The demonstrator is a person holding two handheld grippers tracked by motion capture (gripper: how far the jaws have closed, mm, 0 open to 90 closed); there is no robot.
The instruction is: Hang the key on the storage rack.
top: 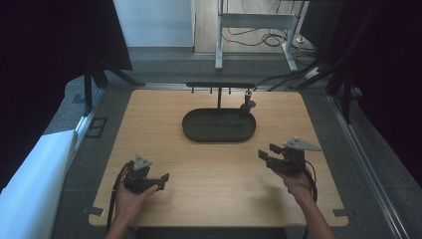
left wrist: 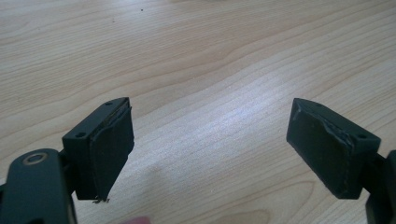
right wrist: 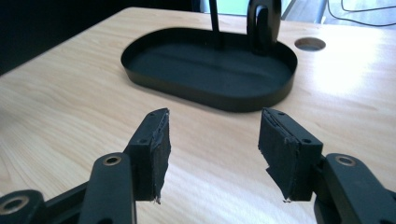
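The counter [top: 214,164] is pale, smooth, faintly glossy wood grain, the oval tray [right wrist: 154,70] near its far edge is matt black, and the jaws' black pads [left wrist: 112,149] look rough-edged.

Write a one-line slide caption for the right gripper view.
Open right gripper held above the wooden table, jaws pointing toward an oval black tray.

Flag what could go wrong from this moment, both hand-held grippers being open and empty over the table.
1. The right hand-held gripper faces the black oval tray; reaching in could clip its raised rim and shove the tray.
2. A thin post and a dark object stand at the tray's back; a deep reach might knock them.
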